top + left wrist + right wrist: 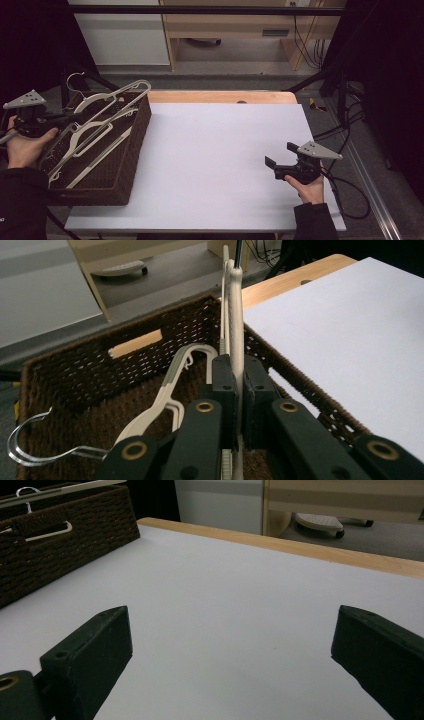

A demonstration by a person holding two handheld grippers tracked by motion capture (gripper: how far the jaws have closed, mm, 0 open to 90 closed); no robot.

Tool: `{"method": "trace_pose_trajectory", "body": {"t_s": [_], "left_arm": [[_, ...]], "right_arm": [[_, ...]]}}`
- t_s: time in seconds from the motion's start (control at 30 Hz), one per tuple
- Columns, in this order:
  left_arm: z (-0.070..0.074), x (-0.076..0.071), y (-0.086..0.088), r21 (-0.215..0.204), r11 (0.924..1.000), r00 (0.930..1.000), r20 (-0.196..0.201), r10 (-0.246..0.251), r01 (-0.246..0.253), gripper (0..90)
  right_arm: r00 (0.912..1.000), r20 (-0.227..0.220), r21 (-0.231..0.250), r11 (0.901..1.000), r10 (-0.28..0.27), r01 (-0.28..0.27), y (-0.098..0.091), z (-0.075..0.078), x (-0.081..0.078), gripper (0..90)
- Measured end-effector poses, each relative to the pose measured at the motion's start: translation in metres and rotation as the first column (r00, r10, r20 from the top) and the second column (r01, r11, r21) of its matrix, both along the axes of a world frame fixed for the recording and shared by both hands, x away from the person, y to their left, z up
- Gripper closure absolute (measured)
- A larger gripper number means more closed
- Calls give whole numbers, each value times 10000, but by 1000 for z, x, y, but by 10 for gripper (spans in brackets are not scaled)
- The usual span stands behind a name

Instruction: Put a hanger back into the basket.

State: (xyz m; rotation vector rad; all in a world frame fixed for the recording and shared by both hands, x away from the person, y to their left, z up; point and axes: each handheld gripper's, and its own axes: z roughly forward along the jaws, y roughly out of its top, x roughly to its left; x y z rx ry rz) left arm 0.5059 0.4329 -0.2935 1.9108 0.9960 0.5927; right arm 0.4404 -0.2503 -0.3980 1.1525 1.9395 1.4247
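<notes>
My left gripper point(76, 118) hangs over the left end of a brown wicker basket point(136, 145) and is shut on a cream plastic hanger point(119, 97). In the left gripper view the jaws point(236, 372) pinch that hanger's flat bar point(236, 315), which rises edge-on past the basket's far rim point(75, 365). Several more white hangers point(92, 137) lie in the basket, one with a metal hook point(27, 442). My right gripper point(280, 154) rests low over the white table sheet point(215, 150) at the right, open, with nothing between its jaws point(232, 625).
The basket point(60, 545) fills the table's left side. A wooden table edge point(220, 96) runs along the back. Beyond it stand a light wooden desk point(235, 25) and a white cabinet point(125, 35). Cables point(340, 130) hang off the right side.
</notes>
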Motion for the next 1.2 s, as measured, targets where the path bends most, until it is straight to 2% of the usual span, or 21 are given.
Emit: {"method": "trace_pose_trajectory", "body": {"t_s": [0.17,0.27,0.4,0.47,0.63,0.7,0.77,0.9,1.0,1.03,1.1,1.2], "left_arm": [[-5,-1,7,-12,10000,9999,-117,63,-63,863],[-8,-3,10,125,9998,9996,-233,127,-124,863],[-17,-6,17,235,9993,9983,-501,285,-274,863],[-25,-6,18,377,9985,9960,-795,419,-390,863],[-46,-8,17,-56,9993,9932,-1105,355,-364,862],[-54,-7,13,-94,9990,9913,-1245,423,-438,862],[-61,-6,10,-215,9984,9887,-1422,478,-514,862],[-74,-5,6,-132,9974,9802,-1866,667,-704,860],[-81,-5,10,-392,9945,9742,-2083,872,-974,853],[-83,-5,10,-442,9921,9687,-2250,1046,-1174,851],[-88,-5,13,-465,9870,9642,-2257,1394,-1536,841],[-88,-3,14,-131,9796,9532,-2334,1922,-2007,829]], "right_arm": [[10000,5,1,10000,-6,6,-1,0,0,34],[10000,-25,-9,10000,-9,9,-1,0,0,34],[10000,-23,-11,10000,8,-8,0,0,0,34],[10000,6,-7,10000,38,-38,0,-1,0,34],[10000,1,-7,10000,-29,29,-1,0,0,34],[10000,-18,5,10000,-28,28,0,0,0,34],[10000,-16,3,10000,-18,18,0,0,0,35],[10000,2,-18,10000,15,-15,-1,0,0,35],[10000,34,30,10000,-10,10,-1,1,0,36],[10000,-6,44,10000,-8,8,-1,1,-1,36],[10000,-9,2,10000,-8,8,-1,1,0,36],[10000,-18,-6,10000,-9,9,-1,0,0,37]]}}
